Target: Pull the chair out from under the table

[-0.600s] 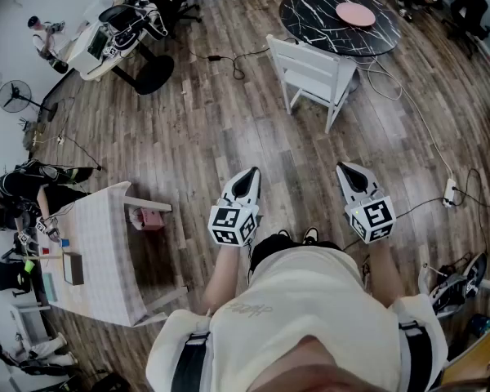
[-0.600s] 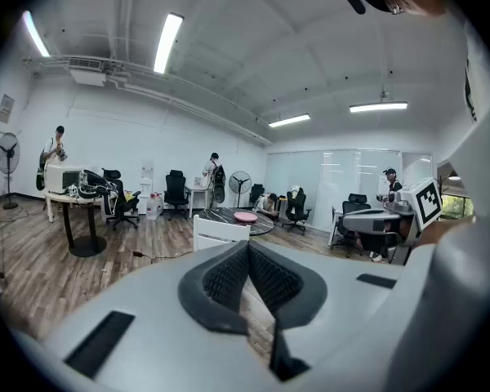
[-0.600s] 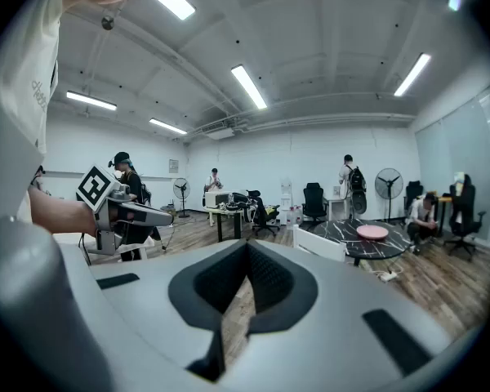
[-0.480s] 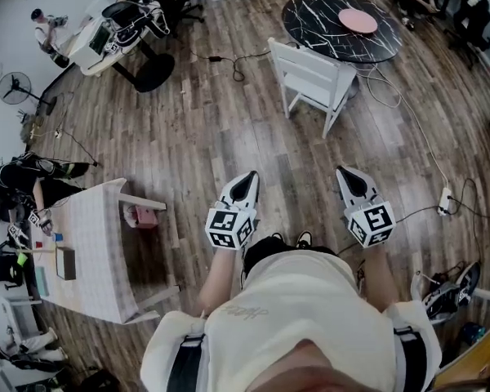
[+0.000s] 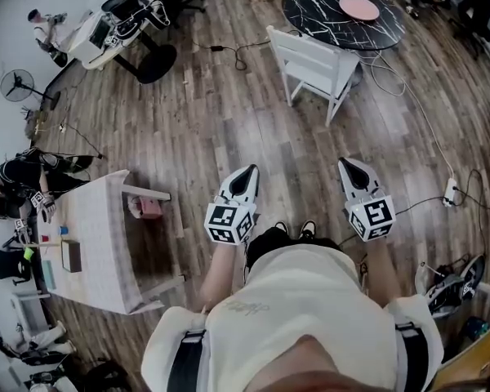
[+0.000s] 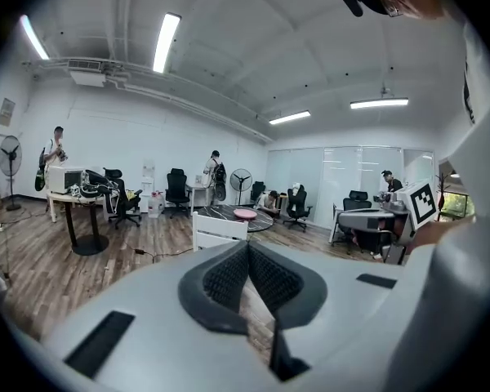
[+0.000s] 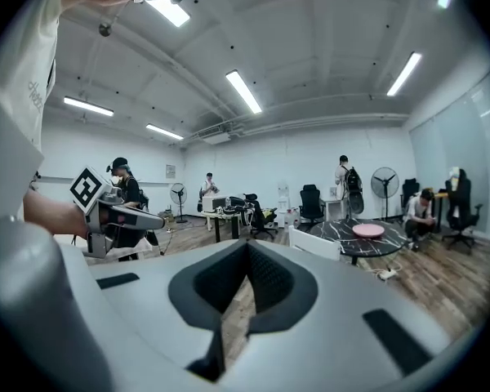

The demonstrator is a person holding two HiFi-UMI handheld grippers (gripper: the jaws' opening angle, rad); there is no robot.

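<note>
A white slat-back chair (image 5: 314,60) stands at the rim of a round black marble table (image 5: 343,23), which carries a pink plate (image 5: 359,7). The seat is tucked partly under the tabletop. Both grippers are held side by side at waist height, far short of the chair, pointing toward it. My left gripper (image 5: 250,171) is shut with nothing in it, and so is my right gripper (image 5: 347,164). In the left gripper view the chair (image 6: 219,230) shows just beyond the closed gripper (image 6: 247,248). In the right gripper view the chair (image 7: 314,243) lies to the right of the closed gripper (image 7: 247,248).
Wooden floor lies between me and the chair. Cables (image 5: 416,113) trail from the table to a power strip (image 5: 451,190) at the right. A small white table (image 5: 98,243) stands at the left, and a desk with equipment (image 5: 106,31) at the far left. Several people stand around the room.
The head view has swayed slightly. Both grippers keep the same pose, shut and side by side, and the chair has not moved.
</note>
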